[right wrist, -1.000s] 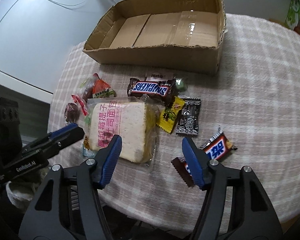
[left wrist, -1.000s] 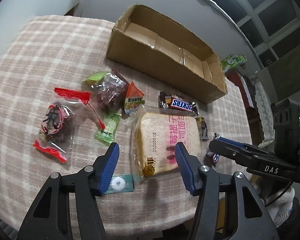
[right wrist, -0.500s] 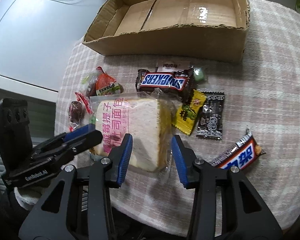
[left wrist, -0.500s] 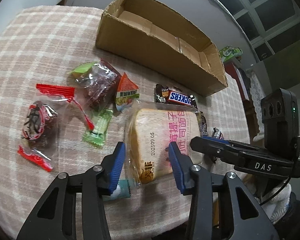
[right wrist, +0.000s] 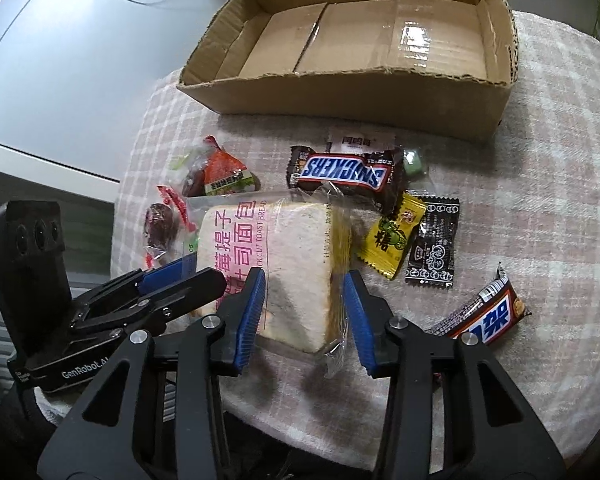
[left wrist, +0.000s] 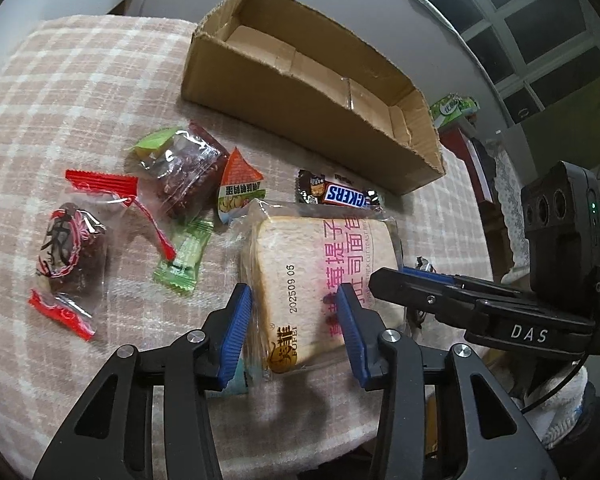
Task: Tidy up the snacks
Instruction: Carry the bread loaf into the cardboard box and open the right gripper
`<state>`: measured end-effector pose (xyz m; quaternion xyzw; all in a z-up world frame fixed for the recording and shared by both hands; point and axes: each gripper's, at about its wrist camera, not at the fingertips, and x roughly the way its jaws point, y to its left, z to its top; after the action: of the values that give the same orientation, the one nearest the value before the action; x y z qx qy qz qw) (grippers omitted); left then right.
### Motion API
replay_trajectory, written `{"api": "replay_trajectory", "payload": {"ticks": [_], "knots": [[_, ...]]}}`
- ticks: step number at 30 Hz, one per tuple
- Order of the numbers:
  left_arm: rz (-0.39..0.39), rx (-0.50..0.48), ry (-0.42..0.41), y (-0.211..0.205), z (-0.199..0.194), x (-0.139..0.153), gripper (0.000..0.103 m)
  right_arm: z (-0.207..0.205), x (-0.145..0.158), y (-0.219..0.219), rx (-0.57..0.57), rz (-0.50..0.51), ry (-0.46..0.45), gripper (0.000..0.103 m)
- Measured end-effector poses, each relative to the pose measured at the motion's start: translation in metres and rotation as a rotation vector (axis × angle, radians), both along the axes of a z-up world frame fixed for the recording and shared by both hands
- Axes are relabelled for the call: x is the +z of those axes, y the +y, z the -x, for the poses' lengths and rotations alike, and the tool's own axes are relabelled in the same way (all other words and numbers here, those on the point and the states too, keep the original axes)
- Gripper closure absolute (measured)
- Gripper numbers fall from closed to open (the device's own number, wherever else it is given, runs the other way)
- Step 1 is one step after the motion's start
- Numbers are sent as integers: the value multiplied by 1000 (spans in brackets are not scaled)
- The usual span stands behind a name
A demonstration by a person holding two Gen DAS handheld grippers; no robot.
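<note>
A wrapped slice of toast bread lies at the near edge of the checked tablecloth. My left gripper straddles its near left corner, jaws partly closed around it with the pads close to its sides. My right gripper straddles its near right corner the same way, pads close to the wrapper. Whether the pads press the bread is unclear. An empty cardboard box stands open behind the snacks.
Around the bread lie a Snickers bar, a yellow candy, a black sachet, a red chocolate bar, an orange packet, dark fruit packs and a green candy. The table edge is just below the grippers.
Both grippers have moved forward onto the bread from either side and narrowed their jaws around its near corners. The bread has not visibly moved.
</note>
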<state>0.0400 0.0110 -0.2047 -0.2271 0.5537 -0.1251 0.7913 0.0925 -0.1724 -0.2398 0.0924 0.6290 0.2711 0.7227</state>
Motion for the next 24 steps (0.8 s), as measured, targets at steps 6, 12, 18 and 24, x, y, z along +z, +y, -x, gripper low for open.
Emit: {"api": "replay_trajectory", "payload": {"ticks": [6, 12, 18, 24], "knots": [[-11, 8, -53, 5, 0, 21, 62, 2, 20, -1, 12, -13, -39, 60], [-5, 17, -119, 7, -14, 44, 62, -9, 45, -6, -11, -46, -80, 60], [2, 11, -184, 2, -39, 62, 62, -35, 67, -15, -48, -78, -112, 60], [-3, 0, -228, -2, -72, 72, 62, -65, 83, -16, -56, -75, -163, 60]]}}
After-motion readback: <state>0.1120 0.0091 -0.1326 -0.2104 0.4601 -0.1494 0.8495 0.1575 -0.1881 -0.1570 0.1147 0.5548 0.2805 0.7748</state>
